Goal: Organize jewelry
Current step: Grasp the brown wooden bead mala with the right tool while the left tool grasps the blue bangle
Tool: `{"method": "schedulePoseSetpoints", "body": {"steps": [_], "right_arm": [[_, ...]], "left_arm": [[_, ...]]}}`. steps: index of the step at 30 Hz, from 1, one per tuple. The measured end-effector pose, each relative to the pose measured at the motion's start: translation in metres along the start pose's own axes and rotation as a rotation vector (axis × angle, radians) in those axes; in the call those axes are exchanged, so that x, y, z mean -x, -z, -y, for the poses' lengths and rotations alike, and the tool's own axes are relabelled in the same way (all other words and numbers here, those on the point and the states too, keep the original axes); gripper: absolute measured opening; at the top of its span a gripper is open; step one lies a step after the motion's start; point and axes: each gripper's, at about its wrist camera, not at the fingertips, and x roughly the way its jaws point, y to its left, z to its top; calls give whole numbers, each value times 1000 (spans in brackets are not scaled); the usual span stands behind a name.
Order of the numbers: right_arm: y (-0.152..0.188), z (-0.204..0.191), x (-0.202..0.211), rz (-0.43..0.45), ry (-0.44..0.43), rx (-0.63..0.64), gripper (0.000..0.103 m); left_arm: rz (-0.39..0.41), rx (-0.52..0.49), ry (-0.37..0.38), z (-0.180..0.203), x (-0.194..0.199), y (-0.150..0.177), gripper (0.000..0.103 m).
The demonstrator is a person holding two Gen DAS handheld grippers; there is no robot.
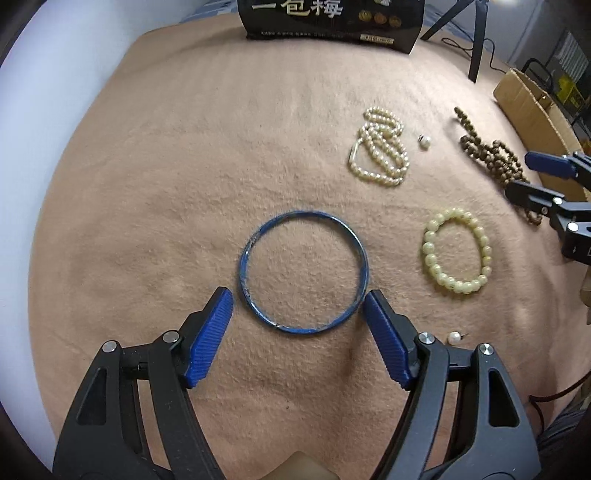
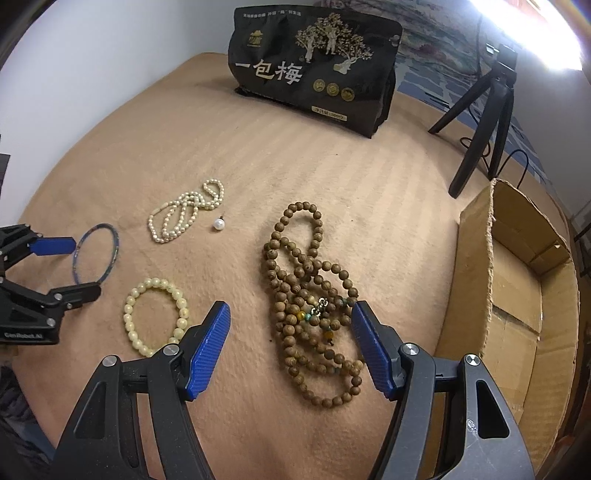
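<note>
While the left wrist camera looks steeply down, the left tongs stand wide apart with nothing gripped, their blue ribbed pads on either side of the near edge of a blue bangle. The bangle lies flat on a tan felt-covered surface; whether the pads touch its rim cannot be told. To its right lies a pale yellow bead bracelet, and a loose pearl earring sits just beside the right pad's arm. Farther back are a tangled pearl strand, a second pearl earring just beside it, and brown wooden prayer beads. The right tongs enter from the right edge, above the wooden beads. A black snack bag stands at the far edge, with a cardboard box at the right.

In the right wrist view, the right tongs are also spread wide and hold nothing, with the near part of the wooden prayer beads lying between the pads on the surface. The yellow bead bracelet lies to the left, partly behind the left pad. Beyond it the left tongs straddle the blue bangle. The pearl strand and one earring lie farther back. The snack bag stands upright behind, a small black tripod to its right, and the open cardboard box sits just right of the wooden beads.
</note>
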Motion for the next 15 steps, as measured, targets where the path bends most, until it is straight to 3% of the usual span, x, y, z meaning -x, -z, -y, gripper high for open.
{"method": "schedulePoseSetpoints", "body": {"steps": [4, 15], "right_arm": [[-2, 0, -6, -11, 10, 4, 68], [-7, 4, -20, -33, -4, -28, 75]], "left_arm": [[5, 8, -4, 1, -6, -5, 82], [-6, 89, 80, -24, -13, -15, 82]]}}
